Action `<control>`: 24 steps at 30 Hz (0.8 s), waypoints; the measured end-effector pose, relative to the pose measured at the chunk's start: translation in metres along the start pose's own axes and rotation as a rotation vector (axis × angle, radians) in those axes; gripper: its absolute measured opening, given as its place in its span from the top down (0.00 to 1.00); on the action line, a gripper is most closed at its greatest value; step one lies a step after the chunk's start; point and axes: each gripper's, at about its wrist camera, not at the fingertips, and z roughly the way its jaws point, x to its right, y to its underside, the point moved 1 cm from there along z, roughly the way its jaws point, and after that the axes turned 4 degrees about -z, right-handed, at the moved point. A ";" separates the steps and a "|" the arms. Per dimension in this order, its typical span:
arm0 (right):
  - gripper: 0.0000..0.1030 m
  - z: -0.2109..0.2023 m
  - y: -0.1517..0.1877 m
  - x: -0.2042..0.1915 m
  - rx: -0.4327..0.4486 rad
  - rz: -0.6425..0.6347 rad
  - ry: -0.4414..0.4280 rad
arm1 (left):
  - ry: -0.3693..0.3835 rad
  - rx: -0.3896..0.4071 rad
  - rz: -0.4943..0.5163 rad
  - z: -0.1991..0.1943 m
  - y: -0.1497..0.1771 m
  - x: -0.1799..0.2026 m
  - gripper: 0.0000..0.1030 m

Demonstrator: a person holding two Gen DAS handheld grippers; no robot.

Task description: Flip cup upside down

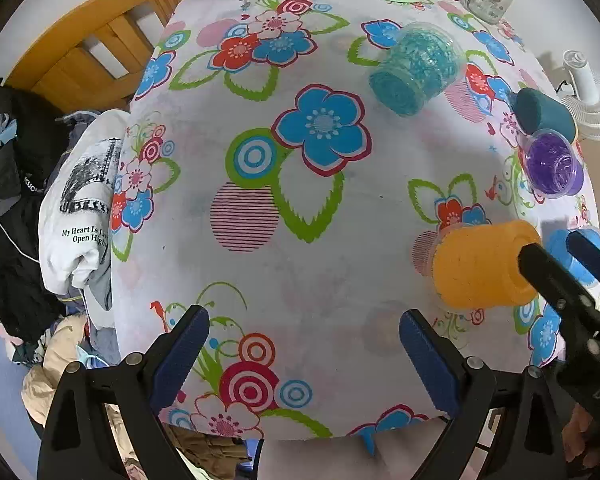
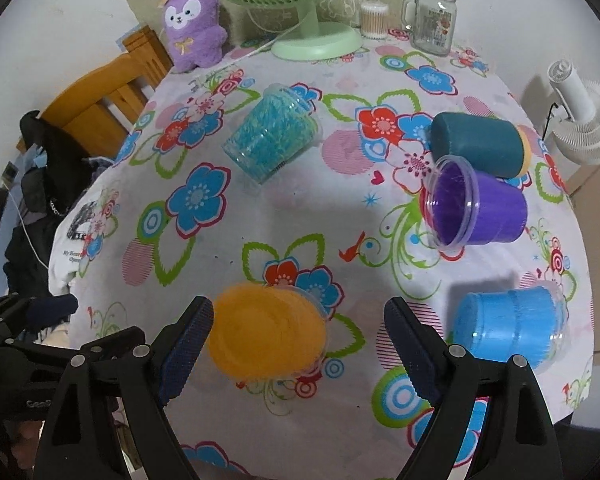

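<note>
An orange cup (image 2: 266,330) lies on its side on the flowered tablecloth (image 2: 300,208), its base toward my right gripper (image 2: 298,336). That gripper is open, its left finger close beside the cup and its right finger well clear. The orange cup also shows in the left wrist view (image 1: 482,264), with the right gripper's fingers (image 1: 540,268) at its base. My left gripper (image 1: 304,354) is open and empty over the near table edge, left of the cup.
Other cups lie on their sides: turquoise (image 2: 272,136), dark teal (image 2: 478,142), purple (image 2: 476,208) and light blue (image 2: 508,326). A green fan (image 2: 316,40), plush toy (image 2: 194,28), glass jar (image 2: 432,20) and swab box stand at the back. Wooden chair and clothes left.
</note>
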 end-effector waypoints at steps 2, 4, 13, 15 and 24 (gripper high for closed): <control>0.13 -0.005 0.001 0.002 0.009 -0.007 -0.001 | 0.001 0.006 -0.001 -0.003 0.002 0.003 0.06; 0.13 -0.010 0.002 0.005 0.017 -0.018 0.003 | 0.005 0.015 0.001 -0.006 0.004 0.006 0.06; 0.13 -0.036 0.012 0.019 0.037 -0.055 0.030 | 0.021 0.087 0.023 -0.036 0.013 0.027 0.06; 0.13 -0.044 0.014 0.021 0.039 -0.063 0.034 | 0.022 0.102 0.031 -0.043 0.016 0.031 0.05; 0.13 -0.077 0.015 0.030 0.047 -0.049 0.061 | 0.028 0.164 0.071 -0.080 0.022 0.050 0.05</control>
